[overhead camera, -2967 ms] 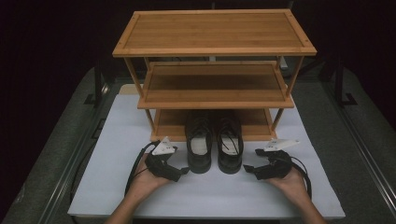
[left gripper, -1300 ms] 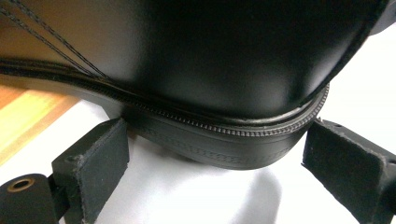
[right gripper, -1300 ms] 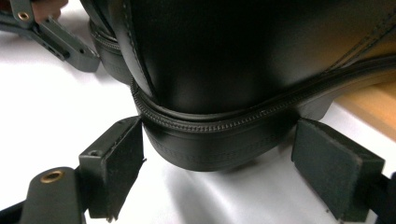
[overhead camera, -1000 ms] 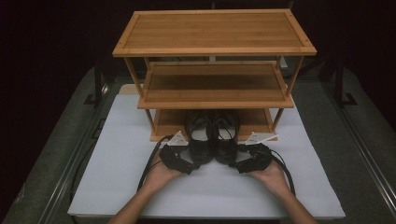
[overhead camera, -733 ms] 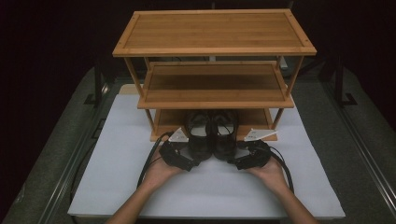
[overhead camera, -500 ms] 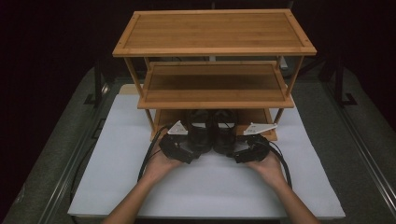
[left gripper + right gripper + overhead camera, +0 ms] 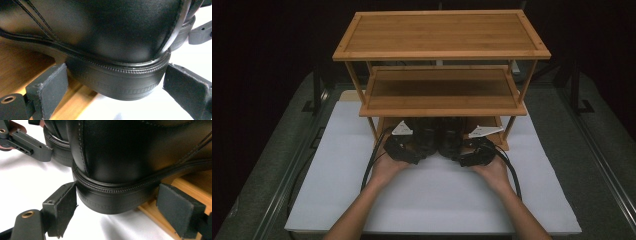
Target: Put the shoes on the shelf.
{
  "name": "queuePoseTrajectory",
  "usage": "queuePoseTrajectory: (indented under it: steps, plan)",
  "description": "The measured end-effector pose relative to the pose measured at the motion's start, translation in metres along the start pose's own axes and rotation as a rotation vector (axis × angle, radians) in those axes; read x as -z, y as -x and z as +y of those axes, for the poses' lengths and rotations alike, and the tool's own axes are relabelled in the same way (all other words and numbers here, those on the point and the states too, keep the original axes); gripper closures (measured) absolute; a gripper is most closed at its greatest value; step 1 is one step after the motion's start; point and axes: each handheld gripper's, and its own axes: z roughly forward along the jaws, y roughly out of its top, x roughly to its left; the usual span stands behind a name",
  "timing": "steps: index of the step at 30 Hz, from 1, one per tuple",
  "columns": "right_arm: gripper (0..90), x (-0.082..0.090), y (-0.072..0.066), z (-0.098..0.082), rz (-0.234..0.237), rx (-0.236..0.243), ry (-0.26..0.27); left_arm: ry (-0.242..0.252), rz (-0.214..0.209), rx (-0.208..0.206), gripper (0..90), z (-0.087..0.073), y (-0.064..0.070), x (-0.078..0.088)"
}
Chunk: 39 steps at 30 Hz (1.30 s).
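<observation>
Both hands have advanced toward the rack (image 7: pixel 442 50) since three seconds ago, when they rested out to either side on the mat (image 7: pixel 437 195); the pair of black shoes has gone forward with them and now sits with toes under the middle shelf (image 7: pixel 442 102) and heels overhanging the front edge of the bottom shelf (image 7: pixel 22 62). Left gripper (image 7: pixel 414 150) straddles the heel of the left shoe (image 7: pixel 427 137) with both pads (image 7: pixel 53 82) against the heel block, pinching it. Right gripper (image 7: pixel 464 152) straddles the heel of the right shoe (image 7: pixel 452 140); its near pad touches, but whether the far pad bears on the heel I cannot tell. Risks, in my judgement: the rack stands free on a smooth mat and may slide back if the shoes are shoved rather than placed; the middle shelf sits low, so a raised hand or grey top plate may strike its edge; the heels, released as they lie, may leave the pair hanging off the shelf lip; a one-sided hold on the right shoe may let it twist against its neighbour, as the two stand just beside each other. Materials: the rack is pale bamboo, three flat rimmed tiers on slim posts, with a hard, lightly glossy finish. The mat is white, matt and flat. Shoes are polished black leather with rounded counters, stacked rubber-like heels and a ribbed, stitched welt (image 7: pixel 120 67); the gloss suggests a slippery surface. Pads are dark, blocky and foam-like, with slightly frayed edges.
</observation>
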Motion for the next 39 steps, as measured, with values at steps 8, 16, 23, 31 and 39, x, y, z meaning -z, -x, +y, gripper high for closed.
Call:
queuePoseTrajectory:
  steps: [8,16,23,31,39]
  plan:
    - [16.8,-0.005,0.008,0.007,-0.023,-0.004,0.016,0.028,0.007,0.037,5.6,0.003,-0.008,-0.008]
    - [16.7,-0.015,0.012,0.004,-0.064,0.022,-0.009,-0.028,0.045,-0.003,5.6,0.002,-0.011,-0.019]
    - [16.7,-0.020,0.009,0.000,-0.084,0.048,-0.045,-0.067,0.045,-0.019,5.8,-0.003,-0.010,-0.024]
    - [16.6,-0.020,0.009,0.000,-0.086,0.047,-0.047,-0.079,0.044,-0.015,5.8,-0.005,-0.008,-0.027]
    - [16.3,-0.018,0.011,-0.001,-0.074,0.046,-0.038,-0.039,0.042,-0.006,6.4,-0.006,-0.013,-0.016]
